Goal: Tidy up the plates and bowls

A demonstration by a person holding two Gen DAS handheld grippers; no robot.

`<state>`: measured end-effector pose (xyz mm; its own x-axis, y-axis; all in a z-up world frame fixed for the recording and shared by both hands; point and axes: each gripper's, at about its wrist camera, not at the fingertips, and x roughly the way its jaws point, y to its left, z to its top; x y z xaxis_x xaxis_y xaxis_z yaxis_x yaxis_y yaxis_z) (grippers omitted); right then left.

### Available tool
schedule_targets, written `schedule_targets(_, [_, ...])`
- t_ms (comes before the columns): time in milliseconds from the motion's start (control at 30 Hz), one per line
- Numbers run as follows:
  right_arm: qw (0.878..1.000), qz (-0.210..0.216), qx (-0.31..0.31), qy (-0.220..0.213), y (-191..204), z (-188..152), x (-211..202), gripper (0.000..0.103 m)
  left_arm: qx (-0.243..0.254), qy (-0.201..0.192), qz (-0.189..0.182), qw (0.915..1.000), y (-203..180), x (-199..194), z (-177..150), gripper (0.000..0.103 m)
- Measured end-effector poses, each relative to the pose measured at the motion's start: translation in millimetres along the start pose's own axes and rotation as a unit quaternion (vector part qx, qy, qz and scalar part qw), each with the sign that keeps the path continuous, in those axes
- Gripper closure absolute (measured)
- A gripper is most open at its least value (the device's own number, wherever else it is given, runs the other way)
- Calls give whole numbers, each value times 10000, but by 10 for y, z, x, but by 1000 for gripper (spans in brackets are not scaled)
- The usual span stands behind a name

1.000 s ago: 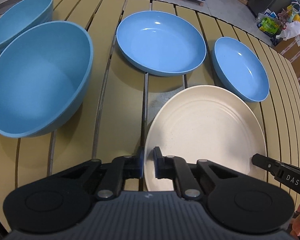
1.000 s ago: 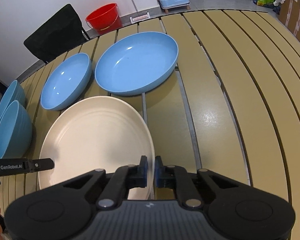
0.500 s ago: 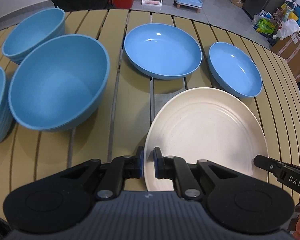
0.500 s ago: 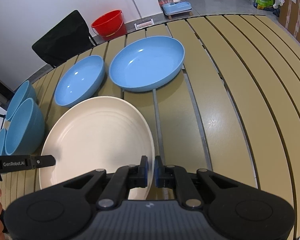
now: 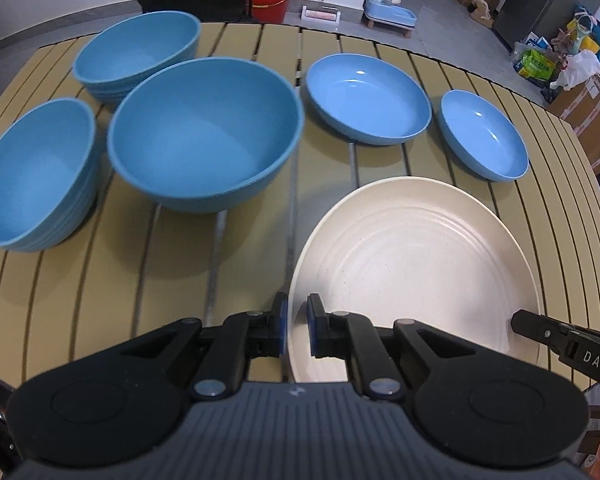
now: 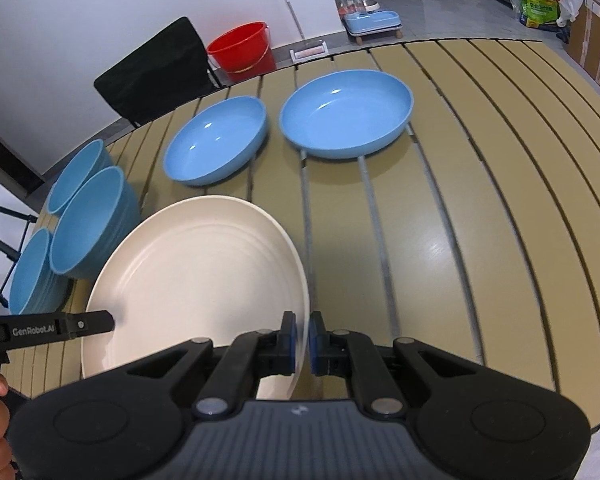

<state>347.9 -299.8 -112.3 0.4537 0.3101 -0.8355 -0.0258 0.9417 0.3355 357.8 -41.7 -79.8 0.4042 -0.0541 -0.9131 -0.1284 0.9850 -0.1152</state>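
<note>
Cream plate (image 5: 416, 264) held by both claws at opposite rims, over the near part of the slatted counter (image 6: 480, 208). Left claw (image 5: 297, 322) clenched on the plate's left rim, pads either side of the edge; right claw (image 6: 302, 338) clenched on the right rim the same way. Each claw's fingertip visible in the other's view, at the far side of the plate.

Beyond the plate, toward the far edge of the counter: two shallow blue plates, a larger one (image 5: 368, 100) and a smaller one (image 5: 484, 136), side by side and just apart. Smaller one near the counter's right edge in the left wrist view.

Toward the left side: three blue bowls, the largest (image 5: 204, 132) in the middle, a second (image 5: 136, 52) behind it near the far edge, a third (image 5: 32, 176) close to the left edge. Second and third ribbed on the outside, possibly stacks; cannot tell for sure. Largest bowl close beside the larger blue plate.

Bare slats in front of the bowls and left of the cream plate; a wide bare stretch on the counter's right side in the right wrist view.

Off the counter, past its far edge: red bucket (image 6: 242, 52), black chair (image 6: 156, 72), blue pet feeder (image 6: 370, 16) on the floor.
</note>
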Motion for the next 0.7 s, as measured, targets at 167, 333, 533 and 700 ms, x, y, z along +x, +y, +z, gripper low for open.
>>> schedule_targets(167, [10000, 64, -17, 40, 137, -121, 24, 97, -81, -11, 30, 10000, 157, -26, -89, 92])
schedule_targets(333, [9999, 93, -73, 100, 262, -207, 78, 97, -144, 3, 102, 9998, 322, -30, -180, 92])
schedule_targets(533, [9996, 156, -158, 147, 431, -320, 158, 97, -258, -34, 204, 9995, 539, -31, -280, 92])
schedule_targets(700, [9992, 195, -298, 169, 582, -380, 226, 97, -380, -42, 270, 9989, 695, -7, -321, 92])
